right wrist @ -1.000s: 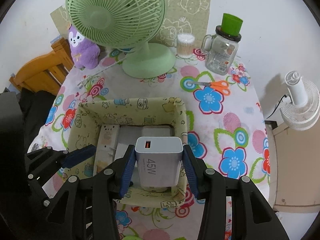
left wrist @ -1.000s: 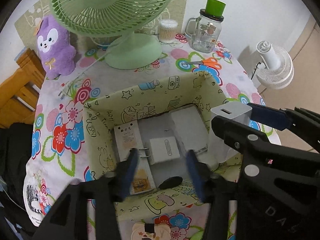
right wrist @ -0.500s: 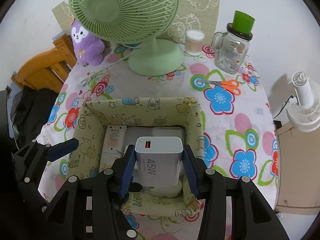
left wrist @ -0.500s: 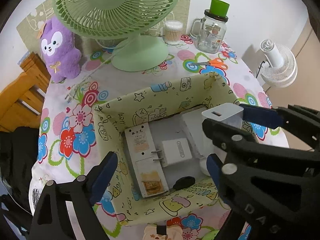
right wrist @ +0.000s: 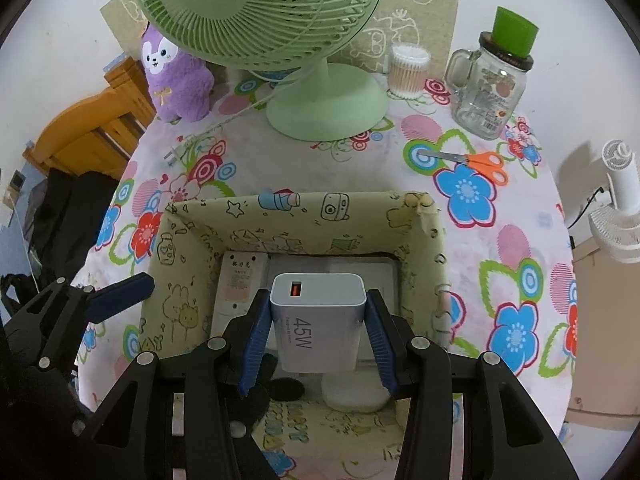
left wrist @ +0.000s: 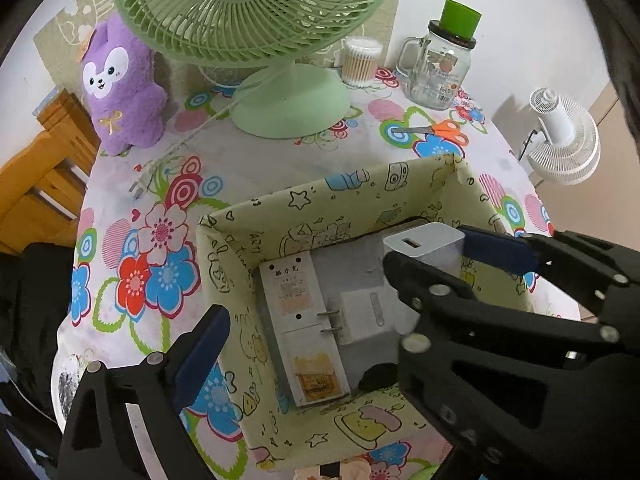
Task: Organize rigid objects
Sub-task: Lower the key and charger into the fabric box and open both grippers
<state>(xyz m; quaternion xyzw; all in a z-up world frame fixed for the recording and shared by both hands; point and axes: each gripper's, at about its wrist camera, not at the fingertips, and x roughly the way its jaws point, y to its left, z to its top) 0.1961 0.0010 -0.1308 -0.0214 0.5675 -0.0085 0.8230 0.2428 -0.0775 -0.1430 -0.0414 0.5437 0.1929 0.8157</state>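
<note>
Even, fairly bright indoor light is seen in both views. A soft shadow is cast on the wall left of the white fan. Small glare is seen on the glass jar. Strong fisheye bending and black corners are seen far from it. No motion blur is noticed.

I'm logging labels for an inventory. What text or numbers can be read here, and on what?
"45W": on the white charger held in the right tongs.
Small print beside it: too small.
Flat box's labels: unreadable.
Jar sticker: blurred.
Basket doodle lettering: unclear.
</note>
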